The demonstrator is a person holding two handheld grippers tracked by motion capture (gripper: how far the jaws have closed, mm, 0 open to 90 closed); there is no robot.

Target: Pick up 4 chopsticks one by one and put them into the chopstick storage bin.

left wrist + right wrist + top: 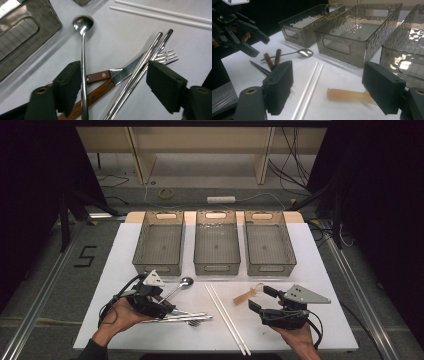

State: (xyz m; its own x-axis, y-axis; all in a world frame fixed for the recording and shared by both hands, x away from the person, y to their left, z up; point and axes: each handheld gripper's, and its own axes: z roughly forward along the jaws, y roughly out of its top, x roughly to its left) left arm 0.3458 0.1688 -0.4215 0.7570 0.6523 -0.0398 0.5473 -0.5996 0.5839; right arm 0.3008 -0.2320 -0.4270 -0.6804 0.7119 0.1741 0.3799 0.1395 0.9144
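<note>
Left gripper [159,304] poised over a heap of cutlery, right gripper [262,299] beside an amber utensil on the white bench [320,270].

In the left gripper view the left fingers [67,85] stand wide apart over the heap: the long steel spoon [83,62] runs right along the inner face of one finger, while the two wooden-handled pieces [98,83], the pair of steel chopsticks [140,72] and the fork [166,56] lie between the fingers; nothing is clamped. The right gripper's fingers [278,85] are also wide open and hold nothing; the amber utensil [348,95] lies flat on the bench between them, near the far finger, and whether it touches cannot be told. Two white chopsticks [227,317] lie side by side between the grippers. Three smoky clear bins [216,242] stand in a row behind.
</note>
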